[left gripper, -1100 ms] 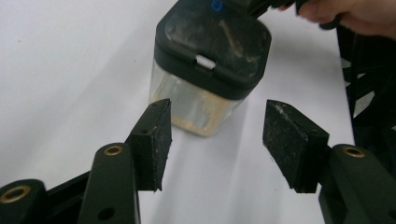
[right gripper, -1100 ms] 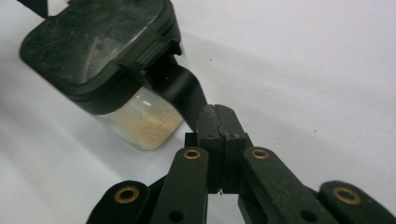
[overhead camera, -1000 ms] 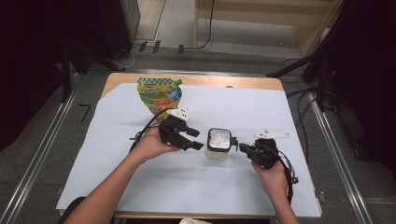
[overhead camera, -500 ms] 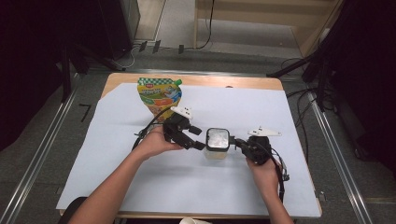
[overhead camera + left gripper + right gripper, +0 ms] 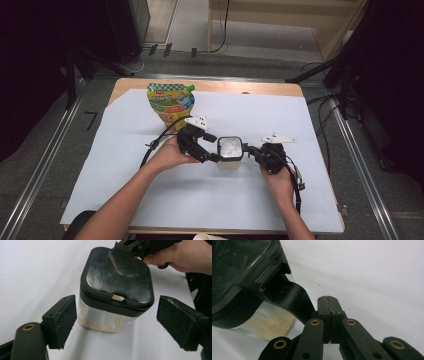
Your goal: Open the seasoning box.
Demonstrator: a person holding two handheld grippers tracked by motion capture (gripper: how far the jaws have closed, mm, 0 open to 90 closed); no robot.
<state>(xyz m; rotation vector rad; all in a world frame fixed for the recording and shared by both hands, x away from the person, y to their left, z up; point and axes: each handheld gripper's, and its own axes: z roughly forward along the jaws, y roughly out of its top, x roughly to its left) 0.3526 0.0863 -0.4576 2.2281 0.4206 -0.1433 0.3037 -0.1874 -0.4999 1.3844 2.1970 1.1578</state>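
A clear square jar [image 5: 229, 156] with a black lid [image 5: 117, 275] stands mid-table, a thin layer of beige granules [image 5: 270, 323] at its bottom. My left gripper [image 5: 215, 152] is at the jar's left side and open; in the left gripper view [image 5: 117, 312] its two pads flank the jar's body without touching it. My right gripper [image 5: 249, 149] is at the jar's right side. Its jaws are shut [image 5: 328, 300] with nothing between them, right beside the lid's black tab [image 5: 287, 298]. A hand holds it behind the lid [image 5: 140, 246].
A green and orange pouch [image 5: 170, 102] stands upright at the back left of the white sheet [image 5: 125, 190], behind my left hand. Cables trail from both grippers. Metal rails run along both sides of the table.
Both grippers have closed in on the jar: the left one moved right until its jaws flank it, and the right one moved left up to the lid's edge.
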